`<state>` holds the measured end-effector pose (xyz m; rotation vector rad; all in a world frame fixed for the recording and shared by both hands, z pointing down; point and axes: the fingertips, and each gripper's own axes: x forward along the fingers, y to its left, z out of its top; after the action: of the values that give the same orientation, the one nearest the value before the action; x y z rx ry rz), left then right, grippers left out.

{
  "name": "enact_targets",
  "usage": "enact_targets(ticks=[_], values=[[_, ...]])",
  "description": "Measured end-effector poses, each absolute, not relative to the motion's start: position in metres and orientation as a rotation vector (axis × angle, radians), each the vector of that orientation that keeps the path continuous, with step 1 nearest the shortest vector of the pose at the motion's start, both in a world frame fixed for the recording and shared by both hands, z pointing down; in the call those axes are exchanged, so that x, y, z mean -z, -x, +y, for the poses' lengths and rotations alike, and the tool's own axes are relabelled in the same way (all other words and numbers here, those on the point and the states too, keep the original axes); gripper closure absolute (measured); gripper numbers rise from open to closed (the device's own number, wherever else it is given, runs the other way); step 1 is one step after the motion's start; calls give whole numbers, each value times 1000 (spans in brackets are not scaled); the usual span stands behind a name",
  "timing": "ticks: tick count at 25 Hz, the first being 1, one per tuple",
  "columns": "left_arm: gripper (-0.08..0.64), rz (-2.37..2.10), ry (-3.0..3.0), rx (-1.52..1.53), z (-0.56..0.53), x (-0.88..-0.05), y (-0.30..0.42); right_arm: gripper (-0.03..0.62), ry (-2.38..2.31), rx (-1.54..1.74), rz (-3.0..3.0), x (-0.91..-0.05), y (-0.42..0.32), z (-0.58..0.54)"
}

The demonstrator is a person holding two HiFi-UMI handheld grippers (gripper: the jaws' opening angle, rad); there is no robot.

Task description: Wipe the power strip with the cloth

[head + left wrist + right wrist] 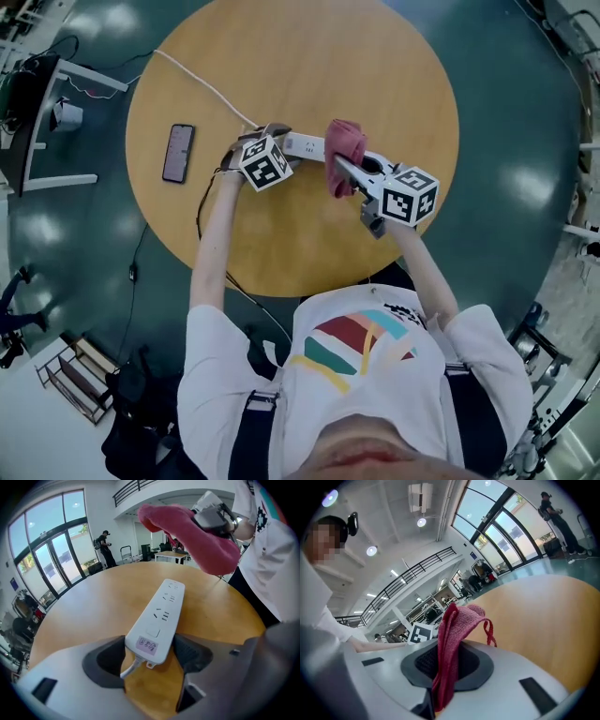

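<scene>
A white power strip (pixel 161 612) lies on the round wooden table (pixel 281 56), also seen in the head view as the power strip (pixel 307 145). My left gripper (pixel 150 649) is shut on its cable end, one jaw against each side. A pink-red cloth (pixel 451 641) is pinched in my right gripper (pixel 447 662), which is shut on it. In the left gripper view the cloth (pixel 194 538) hangs above the strip's far end, clear of it. From the head, the cloth (pixel 345 152) covers the strip's right part, with the right gripper (pixel 345 171) behind it and the left gripper (pixel 283 143) at the strip's left end.
A dark phone (pixel 178 152) lies on the table's left side. The strip's white cable (pixel 202 84) runs off to the far left edge. A dark cable (pixel 202 211) hangs off the near left edge. Racks and stands (pixel 42 122) surround the table on the green floor.
</scene>
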<state>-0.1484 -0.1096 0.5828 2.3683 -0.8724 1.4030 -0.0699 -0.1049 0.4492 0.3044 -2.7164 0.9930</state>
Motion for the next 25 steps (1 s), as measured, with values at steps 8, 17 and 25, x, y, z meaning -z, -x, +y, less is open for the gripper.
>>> enact_targets(ticks=[8,17,25], values=[[198,-1330,-2410,-1475,-120,-559,166,554,-356,-965,-2716,-446,117,-116],[468,-1195,-2383,-1624,-111,-546,222,552,-475,-1118,-2583,-472,134,-130],[518,-1145,-2376,-1791,-138,-565,217,552,-523,-1223,-2401,-514,200,-148]])
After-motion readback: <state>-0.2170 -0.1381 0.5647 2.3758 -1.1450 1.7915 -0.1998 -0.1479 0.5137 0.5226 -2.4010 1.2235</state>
